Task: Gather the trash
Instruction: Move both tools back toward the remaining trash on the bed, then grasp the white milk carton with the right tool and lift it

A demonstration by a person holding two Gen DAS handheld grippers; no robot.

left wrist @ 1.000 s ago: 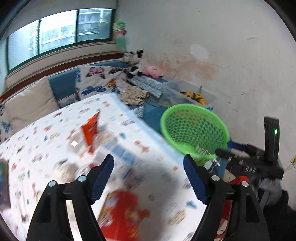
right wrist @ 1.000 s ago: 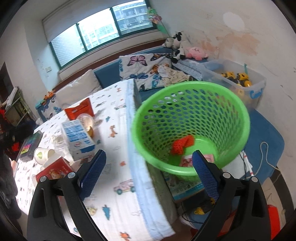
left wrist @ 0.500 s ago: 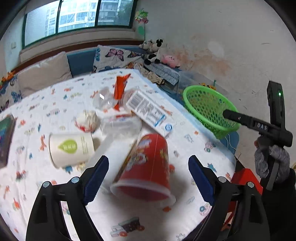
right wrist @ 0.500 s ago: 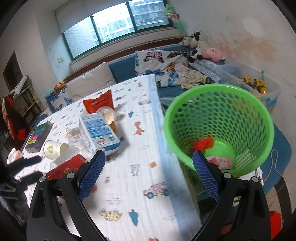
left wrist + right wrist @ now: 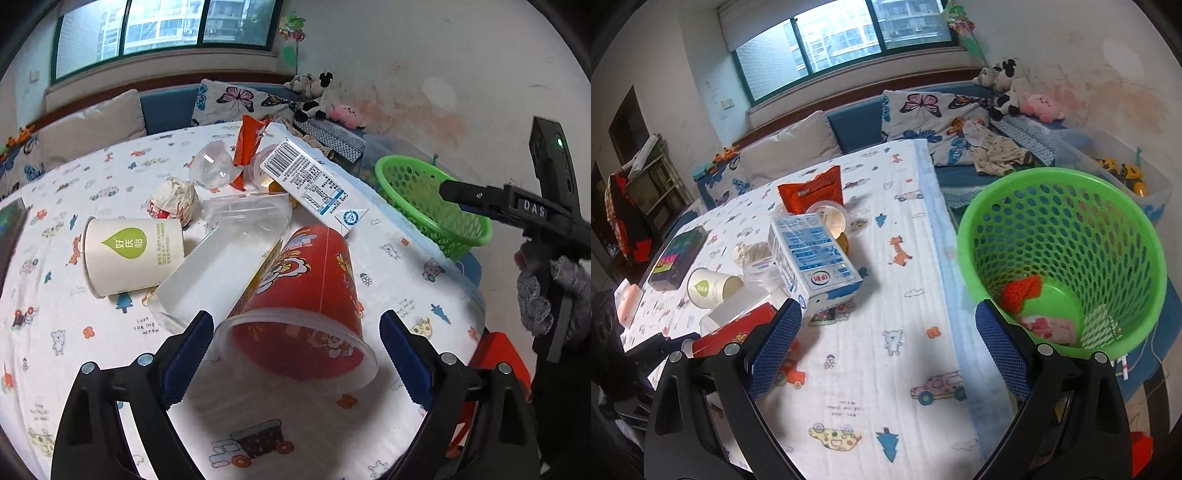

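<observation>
Red cup (image 5: 306, 295), one; paper cup (image 5: 129, 254), one.

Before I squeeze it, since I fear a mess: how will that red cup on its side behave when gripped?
The red cup looks thin-walled and seems empty, so probably light and easily crushed. Lying on its side on the tablecloth, it may roll if nudged. The left gripper is opening around its rim.

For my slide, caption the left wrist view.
Left gripper, jaws opening, straddles a tipped red cup amid table trash; green basket waits beyond.
</observation>
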